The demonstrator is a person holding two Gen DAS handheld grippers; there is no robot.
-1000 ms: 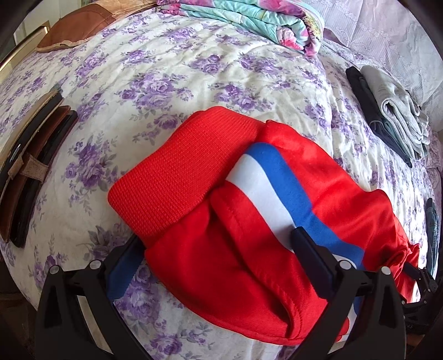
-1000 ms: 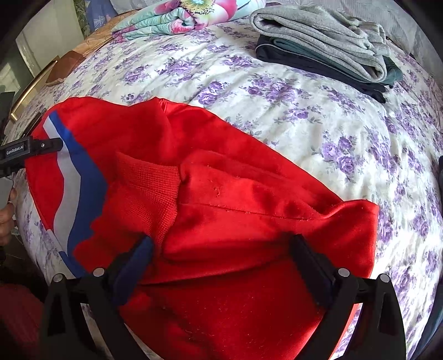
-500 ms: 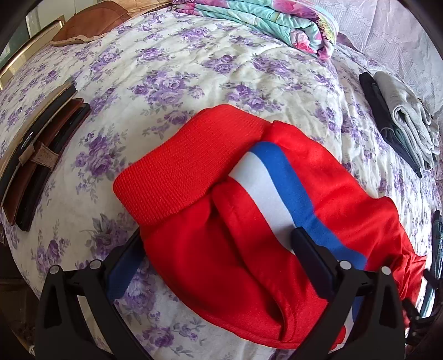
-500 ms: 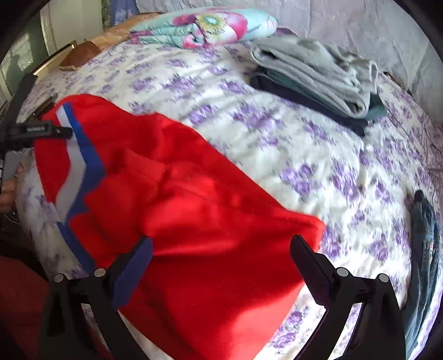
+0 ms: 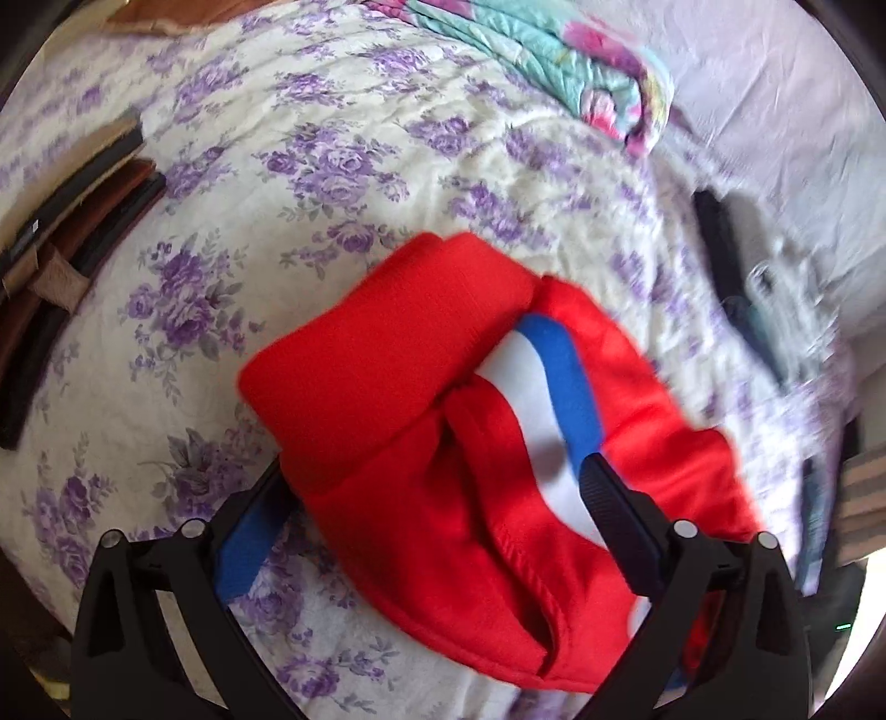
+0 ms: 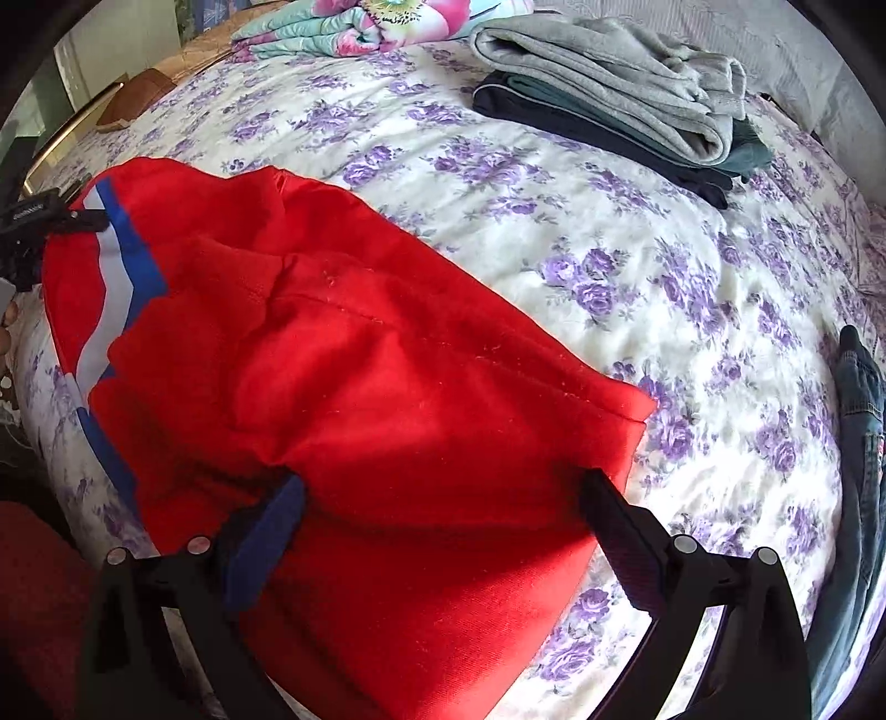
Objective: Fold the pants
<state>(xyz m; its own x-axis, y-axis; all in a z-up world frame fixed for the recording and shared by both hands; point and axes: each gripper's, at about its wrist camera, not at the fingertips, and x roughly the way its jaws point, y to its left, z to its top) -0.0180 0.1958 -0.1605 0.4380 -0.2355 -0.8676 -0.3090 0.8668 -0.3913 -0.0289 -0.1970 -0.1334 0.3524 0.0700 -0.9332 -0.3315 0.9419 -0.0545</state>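
Red pants [image 5: 387,360] with a white and blue side stripe [image 5: 531,376] lie bunched on the bed, a ribbed red band folded on top. My left gripper [image 5: 433,465] straddles their near end; its jaws are closing, with the cloth between them but neither pad pressing on it. In the right wrist view the pants [image 6: 387,387] spread flat toward a right corner. My right gripper [image 6: 443,479] hangs open over that red cloth, gripping nothing. A finger of the left gripper [image 6: 83,220] shows at the far left by the stripe [image 6: 119,277].
The bed has a purple-flowered sheet [image 6: 692,288]. A stack of folded grey and dark clothes [image 6: 609,94] sits at the back right, with a folded floral quilt [image 6: 360,22] behind. Jeans [image 6: 858,443] lie along the right edge. Brown and black belts [image 5: 66,249] lie at the left.
The left wrist view has tilted and blurred while the pants stay put. The right gripper has shifted toward the pants' right corner.
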